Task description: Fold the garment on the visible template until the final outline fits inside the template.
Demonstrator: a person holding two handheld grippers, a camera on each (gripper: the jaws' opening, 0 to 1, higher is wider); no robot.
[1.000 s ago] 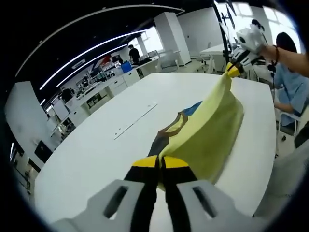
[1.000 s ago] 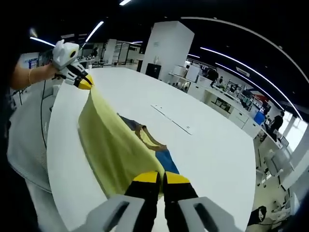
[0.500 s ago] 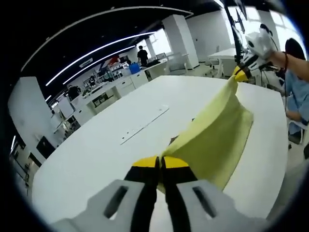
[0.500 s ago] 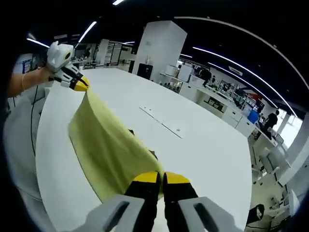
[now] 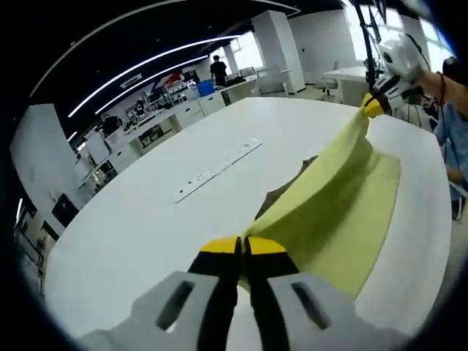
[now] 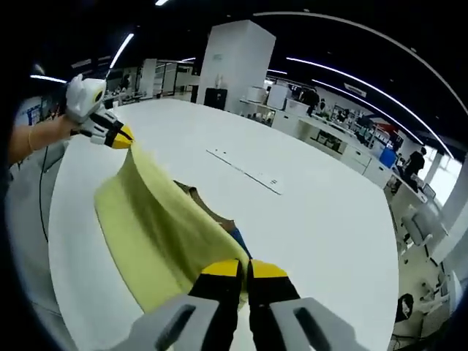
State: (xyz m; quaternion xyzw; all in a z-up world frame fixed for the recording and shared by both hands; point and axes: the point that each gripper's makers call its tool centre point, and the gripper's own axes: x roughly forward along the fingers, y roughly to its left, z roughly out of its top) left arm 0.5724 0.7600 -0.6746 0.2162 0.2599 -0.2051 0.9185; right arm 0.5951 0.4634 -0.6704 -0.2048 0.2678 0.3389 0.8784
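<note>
A pale yellow garment [image 5: 333, 205] hangs stretched between my two grippers above the white table [image 5: 168, 219]. My left gripper [image 5: 243, 247] is shut on one corner of it, low in the left gripper view. At the far end the right gripper [image 5: 373, 104] pinches the other corner. In the right gripper view my right gripper [image 6: 244, 269] is shut on the yellow garment [image 6: 157, 230], and the left gripper [image 6: 121, 135] holds the far corner. A brown and blue part [image 6: 219, 219] of the garment shows beyond the yellow fold. I see no template outline.
A thin marked strip [image 6: 245, 172] lies on the white table [image 6: 322, 219] beyond the garment. A person's hand and sleeve [image 5: 450, 110] show at the right. Desks, shelves and people stand in the room behind. The table edge runs close on the near side.
Both grippers have carried the yellow garment forward over the table, so its fold now covers more of the brown and blue part. Both stay shut.
</note>
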